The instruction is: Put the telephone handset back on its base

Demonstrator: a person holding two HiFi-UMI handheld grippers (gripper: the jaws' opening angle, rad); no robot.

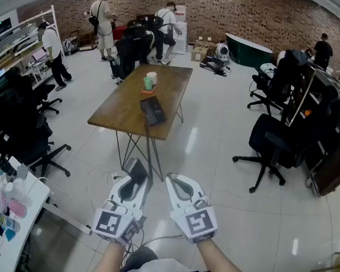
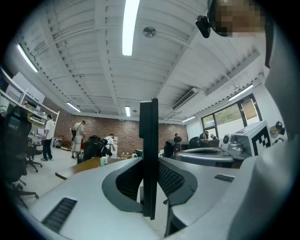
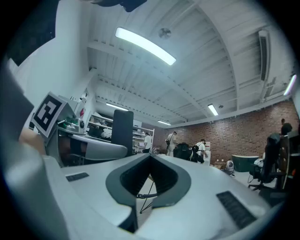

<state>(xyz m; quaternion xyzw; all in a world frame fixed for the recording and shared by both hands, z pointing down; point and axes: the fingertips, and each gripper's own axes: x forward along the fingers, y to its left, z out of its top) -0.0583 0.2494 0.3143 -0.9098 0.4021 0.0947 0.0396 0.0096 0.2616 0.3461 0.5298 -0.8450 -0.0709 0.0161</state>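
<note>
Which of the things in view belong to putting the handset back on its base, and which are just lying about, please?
For the job:
- handset, clamped between the jaws of the left gripper
- black unit, apparently the phone base, on the wooden table

Lying about:
- green and white cups on that table
- office chair

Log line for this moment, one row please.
left gripper: shut on handset | right gripper: shut, empty | base: on wooden table ahead | step: handset unreturned

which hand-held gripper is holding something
The left hand-held gripper: its jaws clamp a flat black handset. The right hand-held gripper has its jaws together, with nothing between them.
</note>
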